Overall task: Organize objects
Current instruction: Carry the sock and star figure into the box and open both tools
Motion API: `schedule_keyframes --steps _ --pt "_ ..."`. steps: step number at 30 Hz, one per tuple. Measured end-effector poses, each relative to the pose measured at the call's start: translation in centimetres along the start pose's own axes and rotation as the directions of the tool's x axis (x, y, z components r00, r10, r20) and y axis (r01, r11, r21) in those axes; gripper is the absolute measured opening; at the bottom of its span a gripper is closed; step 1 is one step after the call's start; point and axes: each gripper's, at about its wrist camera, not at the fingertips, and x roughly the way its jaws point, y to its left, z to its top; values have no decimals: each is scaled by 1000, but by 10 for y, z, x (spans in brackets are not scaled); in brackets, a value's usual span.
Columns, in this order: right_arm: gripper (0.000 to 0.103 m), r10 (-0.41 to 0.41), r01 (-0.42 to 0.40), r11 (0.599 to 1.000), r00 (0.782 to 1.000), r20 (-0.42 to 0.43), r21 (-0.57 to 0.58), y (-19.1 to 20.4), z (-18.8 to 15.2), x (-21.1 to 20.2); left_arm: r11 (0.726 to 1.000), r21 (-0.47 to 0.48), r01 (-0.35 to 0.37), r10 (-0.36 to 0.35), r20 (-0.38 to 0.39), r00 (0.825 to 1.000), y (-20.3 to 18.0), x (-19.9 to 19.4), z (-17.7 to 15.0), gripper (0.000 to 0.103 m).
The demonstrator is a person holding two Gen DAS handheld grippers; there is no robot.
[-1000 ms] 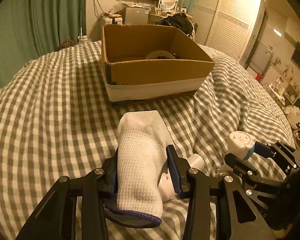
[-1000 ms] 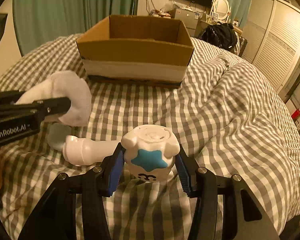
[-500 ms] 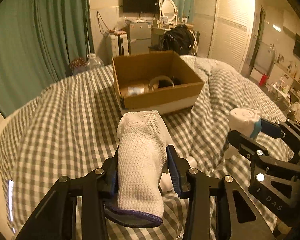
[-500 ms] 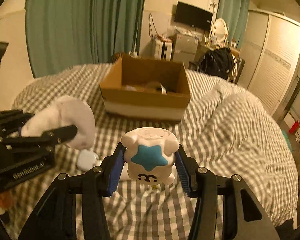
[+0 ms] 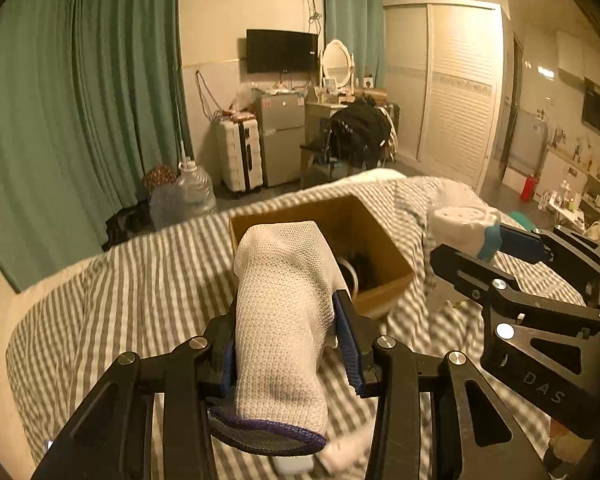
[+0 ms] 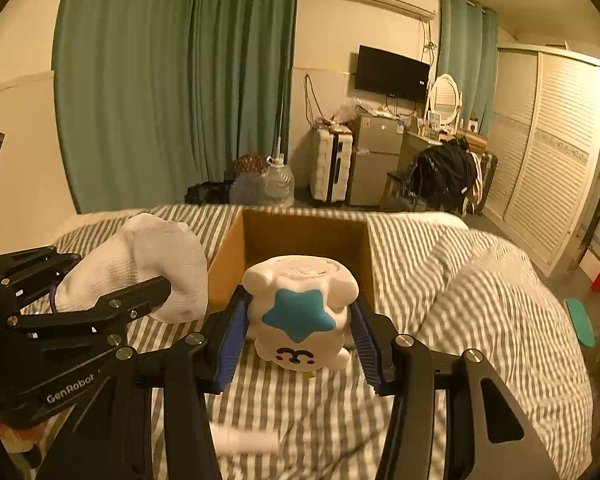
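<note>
My left gripper (image 5: 286,344) is shut on a white knitted sock (image 5: 282,312) with a purple cuff and holds it up above the bed. The sock also shows in the right wrist view (image 6: 148,268). My right gripper (image 6: 300,340) is shut on a white toy (image 6: 300,308) with a blue star and a small face; it also shows in the left wrist view (image 5: 462,226). An open cardboard box (image 6: 308,236) stands on the checked bed just beyond both grippers, also in the left wrist view (image 5: 384,248), with dark and round items inside.
A white bottle-like object (image 6: 246,442) lies on the checked bedspread (image 6: 480,300) below the grippers. Beyond the bed are green curtains (image 6: 180,80), water jugs (image 6: 276,184), a white suitcase (image 6: 332,164), a small fridge (image 6: 374,160) and a wardrobe (image 6: 552,152).
Both grippers have risen high above the bed with the sock and the toy, so the box looks smaller and lower. The white bottle stays on the bedspread below.
</note>
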Motion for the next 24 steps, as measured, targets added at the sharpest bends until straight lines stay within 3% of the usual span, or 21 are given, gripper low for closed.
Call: schedule_keyframes --steps 12,17,24 --pt "49 -2 2 1000 1000 9 25 -28 62 99 1000 -3 -14 14 -10 1000 16 112 60 42" --pt "49 -11 11 998 1000 7 56 -40 74 149 998 -27 -50 49 -19 999 31 148 55 42" --pt "49 -21 24 997 999 -44 69 -46 74 215 999 -33 9 -10 -44 999 39 181 42 42"
